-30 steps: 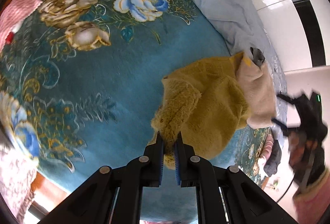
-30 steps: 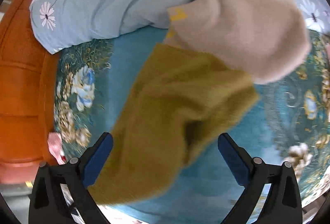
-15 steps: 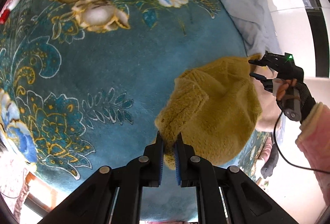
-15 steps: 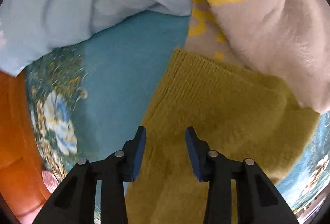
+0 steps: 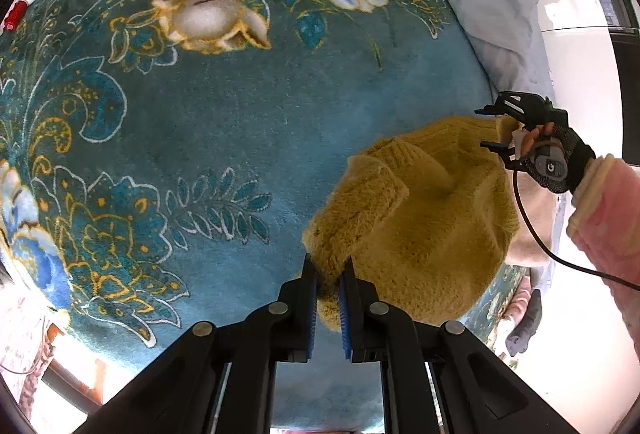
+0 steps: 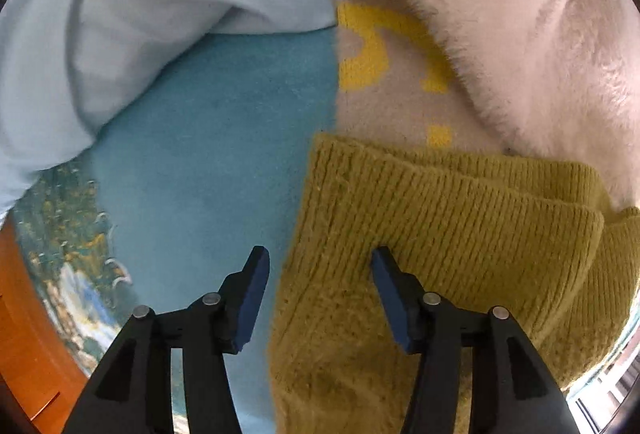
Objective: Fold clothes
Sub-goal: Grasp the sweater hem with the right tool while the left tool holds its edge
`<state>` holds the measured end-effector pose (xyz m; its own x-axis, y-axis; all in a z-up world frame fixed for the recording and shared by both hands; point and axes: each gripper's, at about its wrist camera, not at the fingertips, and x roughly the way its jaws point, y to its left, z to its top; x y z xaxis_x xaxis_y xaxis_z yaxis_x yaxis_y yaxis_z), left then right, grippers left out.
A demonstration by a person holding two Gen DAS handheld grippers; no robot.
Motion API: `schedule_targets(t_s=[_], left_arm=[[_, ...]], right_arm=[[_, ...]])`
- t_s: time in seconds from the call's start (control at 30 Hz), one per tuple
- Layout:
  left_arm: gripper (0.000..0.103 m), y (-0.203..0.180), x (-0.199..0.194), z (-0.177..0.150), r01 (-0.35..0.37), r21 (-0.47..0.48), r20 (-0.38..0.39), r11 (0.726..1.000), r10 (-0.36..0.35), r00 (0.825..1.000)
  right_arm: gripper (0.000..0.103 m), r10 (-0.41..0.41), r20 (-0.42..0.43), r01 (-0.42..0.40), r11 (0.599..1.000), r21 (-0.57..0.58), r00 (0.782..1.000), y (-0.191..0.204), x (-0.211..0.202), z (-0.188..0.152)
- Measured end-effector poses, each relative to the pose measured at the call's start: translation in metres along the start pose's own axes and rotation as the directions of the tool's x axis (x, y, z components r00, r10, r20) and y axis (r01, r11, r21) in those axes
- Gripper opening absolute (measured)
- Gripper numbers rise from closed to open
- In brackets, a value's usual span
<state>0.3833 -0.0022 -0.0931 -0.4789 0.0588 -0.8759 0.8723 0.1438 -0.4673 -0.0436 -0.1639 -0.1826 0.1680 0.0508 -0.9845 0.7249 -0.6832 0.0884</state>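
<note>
A teal floral bedspread carries a mustard sweater, beige sweater and pale-blue quilt.

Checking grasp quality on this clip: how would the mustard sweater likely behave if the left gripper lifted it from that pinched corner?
Probably floppy: the mustard sweater already bunches and folds where the left gripper pinches it, so the rest would likely hang and drag. The fuzzy knit likely grips the blue pads rather than slipping. It looks thick, so likely bulky but fairly light.

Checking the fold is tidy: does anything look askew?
The mustard sweater lies bunched on the blanket, its edge overlapping the beige sweater. Left tongs pinch a corner; right tongs straddle its edge, open.
</note>
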Motion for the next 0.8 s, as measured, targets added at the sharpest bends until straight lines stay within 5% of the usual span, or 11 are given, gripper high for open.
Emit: schedule_targets(t_s=[0.13, 0.27, 0.53, 0.8], left_arm=[[0.01, -0.001, 0.0, -0.001, -0.004, 0.0, 0.003, 1.0, 0.004, 1.0], [0.01, -0.004, -0.004, -0.002, -0.004, 0.004, 0.008, 1.0, 0.004, 1.0], [0.01, -0.033, -0.022, -0.005, -0.003, 0.068, 0.042, 0.998, 0.0, 0.999], [0.01, -0.093, -0.045, -0.028, -0.003, 0.175, 0.104, 0.985, -0.015, 0.994]], right_arm=[[0.036, -0.063, -0.008, 0.063, 0.998, -0.014, 0.998, -0.001, 0.0, 0.002], [0.016, -0.004, -0.025, 0.003, 1.0, -0.016, 1.0, -0.021, -0.009, 0.0], [0.013, 0.204, 0.04, -0.205, 0.979, 0.011, 0.978, -0.116, -0.085, -0.031], [0.012, 0.377, 0.184, -0.389, 0.92, 0.034, 0.908, -0.249, -0.203, -0.071]])
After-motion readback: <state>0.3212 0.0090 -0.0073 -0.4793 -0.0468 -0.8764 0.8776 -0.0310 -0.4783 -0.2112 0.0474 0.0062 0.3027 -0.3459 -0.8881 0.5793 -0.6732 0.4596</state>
